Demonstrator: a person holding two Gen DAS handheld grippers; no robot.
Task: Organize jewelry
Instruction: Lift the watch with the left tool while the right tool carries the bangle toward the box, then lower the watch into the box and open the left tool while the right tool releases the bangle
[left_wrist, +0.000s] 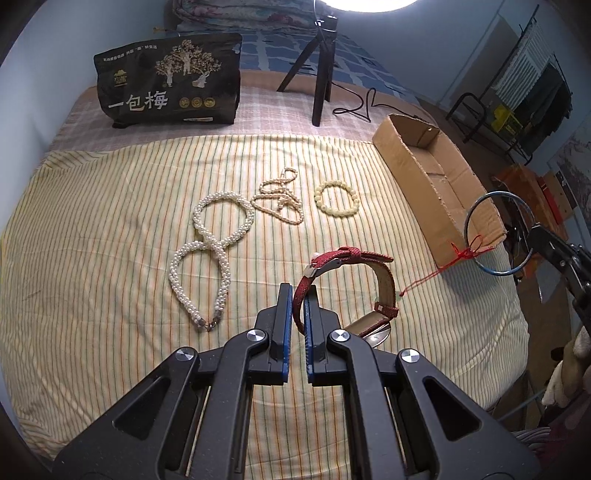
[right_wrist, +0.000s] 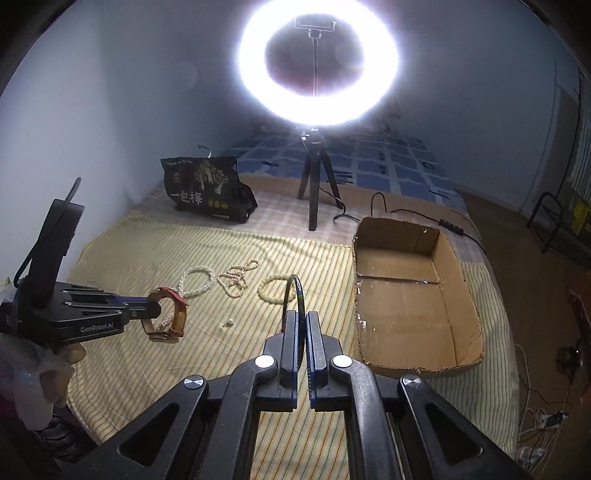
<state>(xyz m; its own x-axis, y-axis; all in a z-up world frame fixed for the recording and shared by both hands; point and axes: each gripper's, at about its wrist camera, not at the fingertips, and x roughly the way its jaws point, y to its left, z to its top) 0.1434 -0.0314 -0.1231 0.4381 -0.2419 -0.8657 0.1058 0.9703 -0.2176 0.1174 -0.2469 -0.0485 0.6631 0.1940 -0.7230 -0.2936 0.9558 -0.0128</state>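
My left gripper (left_wrist: 298, 295) is shut on the strap of a red watch (left_wrist: 351, 254) and holds it above the striped sheet; it also shows in the right wrist view (right_wrist: 168, 314). My right gripper (right_wrist: 302, 317) is shut on a thin dark bangle (right_wrist: 295, 291) with a red string, seen in the left wrist view (left_wrist: 496, 232) beside the near end of the cardboard box (left_wrist: 417, 177). On the sheet lie a white pearl necklace (left_wrist: 210, 247), a tangled cream bead strand (left_wrist: 279, 199) and a pale bead bracelet (left_wrist: 337, 198).
The open cardboard box (right_wrist: 461, 295) lies at the bed's right side. A black snack bag (left_wrist: 170, 79) and a ring-light tripod (right_wrist: 317, 184) with its cable stand at the back. A small loose piece (right_wrist: 228, 323) lies on the sheet. The bed edge drops off right.
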